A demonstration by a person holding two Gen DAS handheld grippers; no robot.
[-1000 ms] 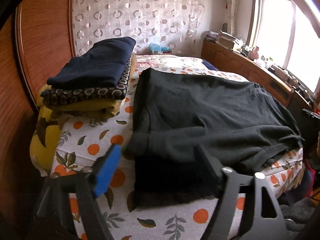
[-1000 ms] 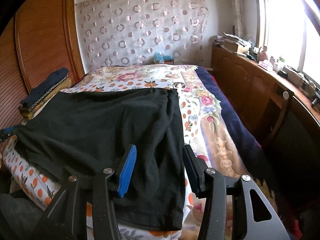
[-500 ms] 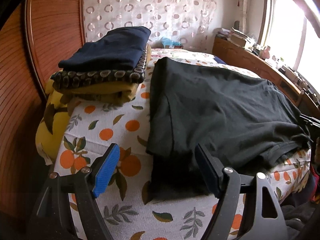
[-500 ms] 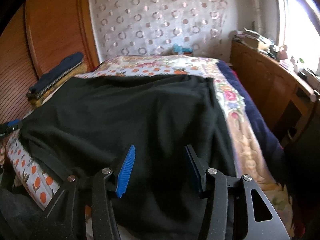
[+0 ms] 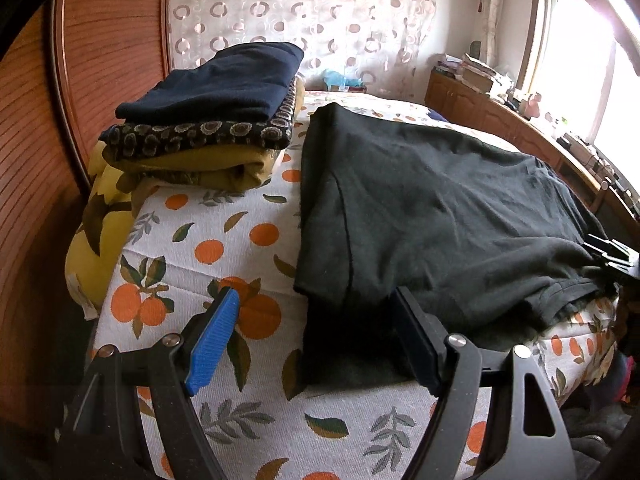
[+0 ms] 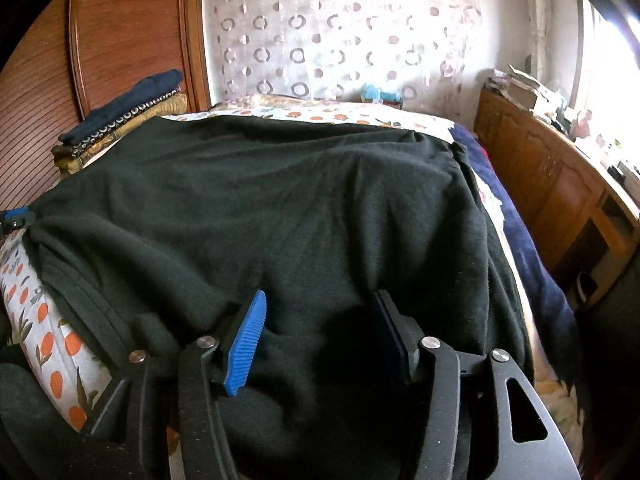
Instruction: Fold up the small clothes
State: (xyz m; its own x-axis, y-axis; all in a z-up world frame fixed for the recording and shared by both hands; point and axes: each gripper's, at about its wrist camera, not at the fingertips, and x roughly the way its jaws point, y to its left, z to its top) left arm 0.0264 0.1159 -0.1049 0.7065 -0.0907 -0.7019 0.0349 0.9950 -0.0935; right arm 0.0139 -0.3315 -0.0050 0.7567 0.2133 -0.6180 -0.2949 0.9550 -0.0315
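The right hand-held gripper [image 6: 316, 340] has been brought lower and closer over the black garment [image 6: 280, 208] since a second ago, and its jaws have just been opening with cloth under them but not pinched — a fresh grab at the near hem is judged to be next. The left hand-held gripper [image 5: 316, 344] is held released at the garment's near left corner. The garment is spread on the bed [image 5: 224, 240], its near edge draped over the side; bare cover is left between it and the folded stack [image 5: 212, 116] — little room leftward.
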